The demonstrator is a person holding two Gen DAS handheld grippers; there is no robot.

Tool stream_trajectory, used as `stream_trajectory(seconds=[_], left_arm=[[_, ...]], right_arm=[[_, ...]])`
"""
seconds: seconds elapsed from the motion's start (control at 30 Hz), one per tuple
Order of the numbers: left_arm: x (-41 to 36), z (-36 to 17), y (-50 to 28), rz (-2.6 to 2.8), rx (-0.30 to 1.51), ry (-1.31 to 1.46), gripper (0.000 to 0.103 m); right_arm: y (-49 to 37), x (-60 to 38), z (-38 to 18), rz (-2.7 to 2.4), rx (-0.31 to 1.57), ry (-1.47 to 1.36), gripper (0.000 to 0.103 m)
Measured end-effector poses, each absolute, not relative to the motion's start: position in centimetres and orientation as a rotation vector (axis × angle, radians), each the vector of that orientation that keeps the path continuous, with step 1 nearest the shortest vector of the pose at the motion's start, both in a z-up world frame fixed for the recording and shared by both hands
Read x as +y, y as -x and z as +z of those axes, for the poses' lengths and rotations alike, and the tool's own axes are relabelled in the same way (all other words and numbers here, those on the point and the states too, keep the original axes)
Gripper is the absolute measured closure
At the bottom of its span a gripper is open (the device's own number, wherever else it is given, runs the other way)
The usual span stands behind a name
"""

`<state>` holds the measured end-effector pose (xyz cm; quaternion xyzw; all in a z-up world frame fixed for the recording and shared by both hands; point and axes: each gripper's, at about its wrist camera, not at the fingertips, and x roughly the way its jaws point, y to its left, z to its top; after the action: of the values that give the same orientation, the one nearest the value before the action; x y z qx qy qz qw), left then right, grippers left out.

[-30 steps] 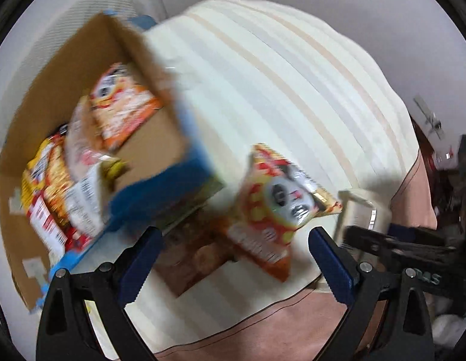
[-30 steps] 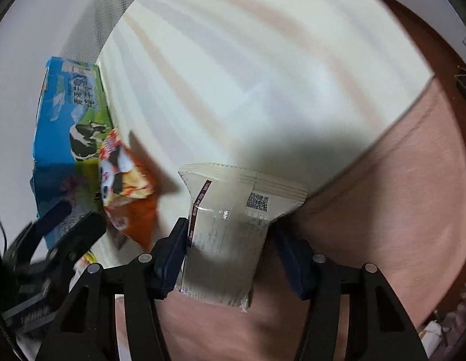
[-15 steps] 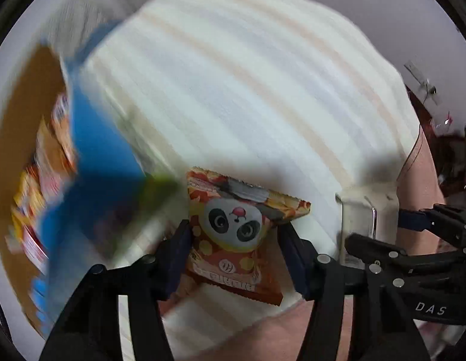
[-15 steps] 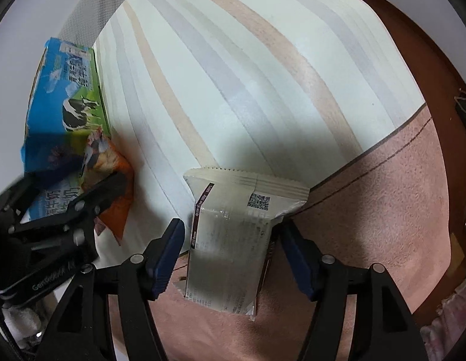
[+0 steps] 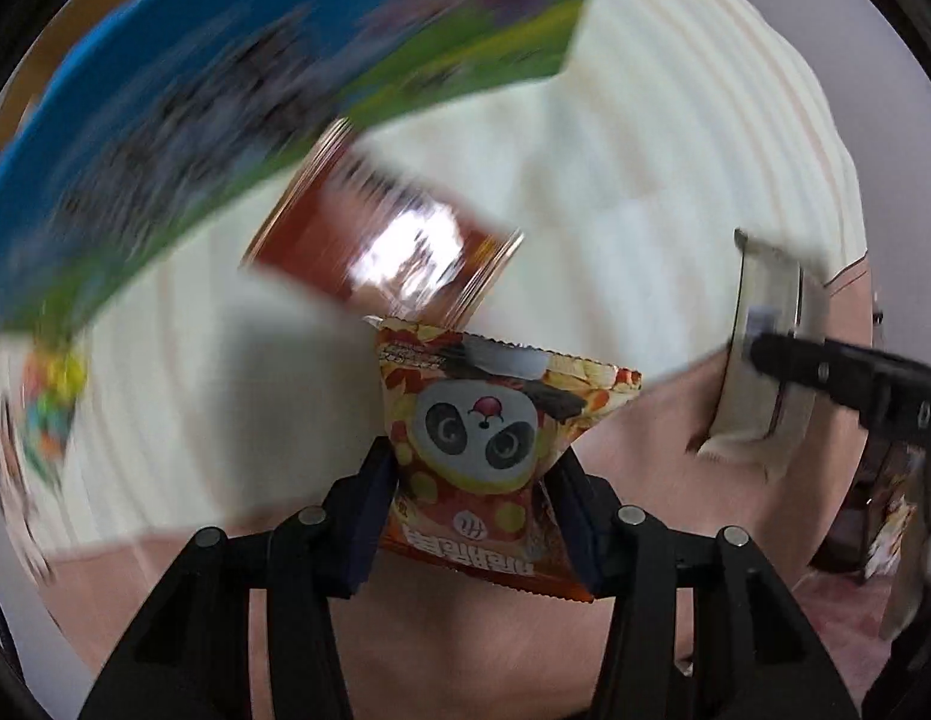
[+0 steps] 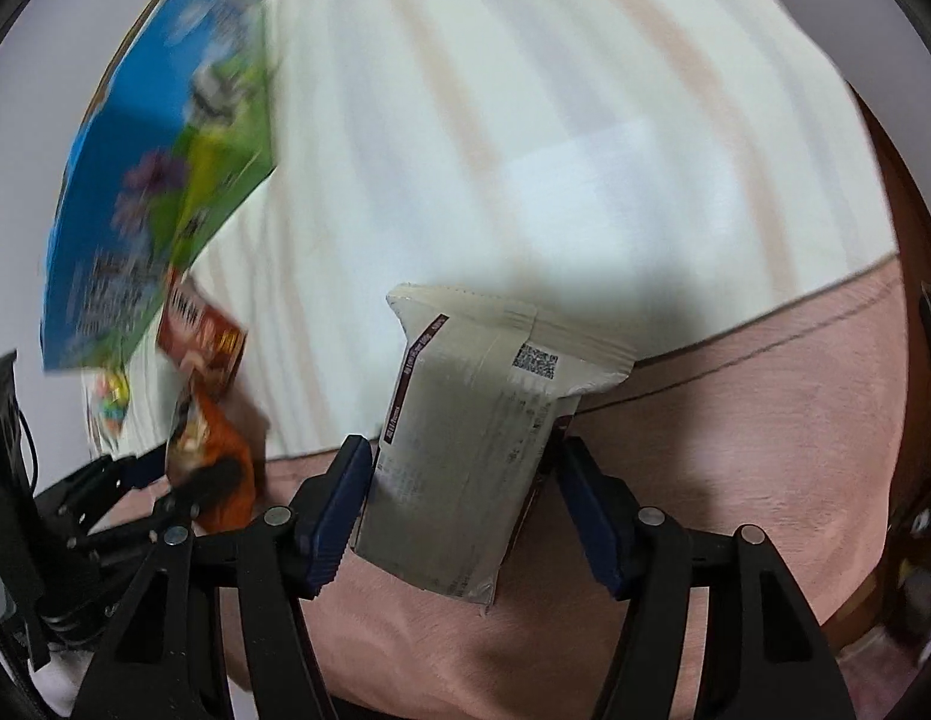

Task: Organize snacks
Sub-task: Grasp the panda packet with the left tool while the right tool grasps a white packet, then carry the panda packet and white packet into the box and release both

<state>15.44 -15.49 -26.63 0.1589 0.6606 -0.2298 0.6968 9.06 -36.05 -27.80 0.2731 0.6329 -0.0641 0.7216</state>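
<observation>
The blue and green carton (image 5: 237,120) fills the 10 to 12 o'clock part of the left wrist view, heavily blurred; only its printed outer wall shows, so what it holds cannot be told. In the right wrist view the same carton (image 6: 159,180) sits at about 10 o'clock.

The left gripper (image 5: 474,516) has its jaws closed on the panda snack packet (image 5: 483,438), pinching it at the lower sides. The packet stands upright between the blue pads, long axis running from 6 to 12 o'clock, crimped top edge toward 12, panda face toward the camera. Just beyond its top lies a red-brown packet (image 5: 387,246), blurred, long axis tilted from 10 toward 4 o'clock, on the striped cloth (image 5: 675,180) beside the carton.

The right gripper (image 6: 459,510) has its jaws closed on the cream wrapper packet (image 6: 471,450), back seam and QR code facing the camera. Its long axis runs from 6 to 12 o'clock, leaning slightly toward 1, sealed top edge at the far end. It is held above the pinkish cover (image 6: 735,450) near the cloth's edge.
</observation>
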Motion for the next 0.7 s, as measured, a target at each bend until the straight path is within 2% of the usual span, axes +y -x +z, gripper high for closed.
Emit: stream_trajectory(seconds=[0.13,0.2,0.37,0.43,0.5,0.7], left_arm=[[-13.3,-28.6,-16.1,-0.477,1.544,-0.281,0.05],[-13.0,-30.0,-16.8,-0.47,1.569,-0.26,0.049],[-13.0,-30.8,-17.3,-0.454,1.537,-0.266,0.047],[-14.1,-29.6,-16.5,-0.445,1.519,-0.242,0.051],[-13.5,-28.5,-16.4,-0.437,1.494,-0.209,0.055],[-11.6,-24.5,-14.8,-0.427,1.45,-0.129,0.059]], right_arm=[[-10.7,-33.9,-28.5,-0.151,1.427,-0.51,0.035],[-11.2,-33.4,-28.8,-0.16,1.435,-0.502,0.029],[-11.6,-31.8,-29.0,-0.18,1.435,-0.444,0.026],[-11.6,-31.1,-28.9,-0.191,1.423,-0.429,0.027],[-11.2,-30.8,-28.5,-0.195,1.405,-0.428,0.036],[-10.6,-29.1,-27.0,-0.118,1.375,-0.499,0.04]])
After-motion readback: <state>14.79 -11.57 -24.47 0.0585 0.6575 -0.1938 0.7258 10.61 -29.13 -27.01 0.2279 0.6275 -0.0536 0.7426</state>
